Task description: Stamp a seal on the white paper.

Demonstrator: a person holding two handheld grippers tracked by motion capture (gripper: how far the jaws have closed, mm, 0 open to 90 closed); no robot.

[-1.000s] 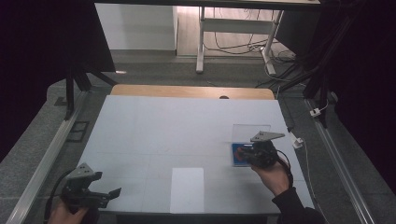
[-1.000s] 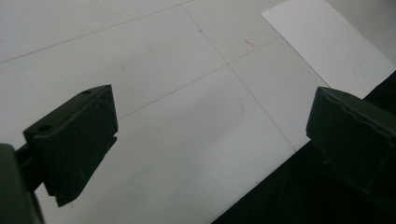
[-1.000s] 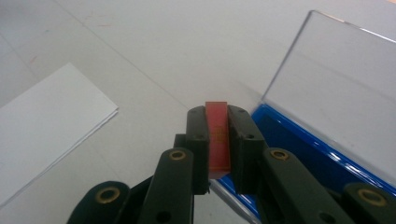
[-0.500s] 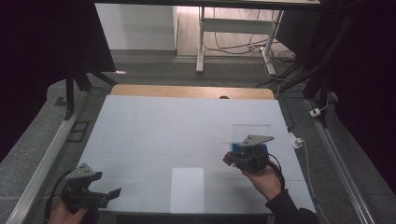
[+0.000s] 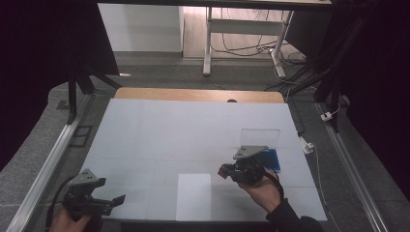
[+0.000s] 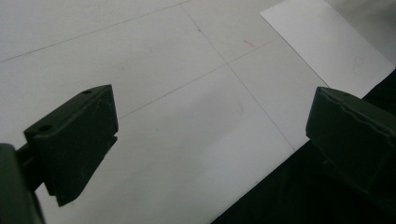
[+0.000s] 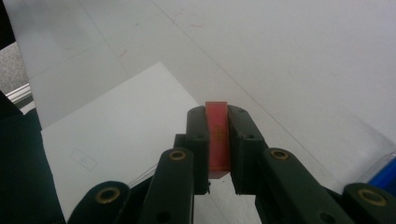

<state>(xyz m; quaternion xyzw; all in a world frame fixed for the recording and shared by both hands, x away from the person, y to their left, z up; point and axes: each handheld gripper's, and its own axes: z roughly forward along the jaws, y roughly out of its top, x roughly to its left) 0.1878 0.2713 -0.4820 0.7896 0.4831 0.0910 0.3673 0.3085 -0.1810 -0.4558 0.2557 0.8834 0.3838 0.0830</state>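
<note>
My right gripper (image 7: 217, 116) is shut on a small thin red piece (image 7: 217, 135), which stands upright between its black jaws. In the high view the right gripper (image 5: 226, 171) hovers right of centre with the red piece (image 5: 224, 170) at its tip, pointing left toward a white sheet (image 5: 194, 196) near the front edge. The same white sheet (image 7: 112, 140) lies just beyond the jaws in the right gripper view. My left gripper (image 5: 116, 199) rests at the front left corner, jaws wide open over bare table (image 6: 187, 116) with nothing between them.
A blue tray (image 5: 270, 158) sits behind the right gripper, with a clear upright panel (image 5: 260, 138) beyond it. The pale table (image 5: 183, 130) has a wooden strip at its far edge. Metal rails run along both sides.
The right gripper has moved left, off the blue tray and toward the white sheet, carrying the red piece. The left gripper stayed put.
</note>
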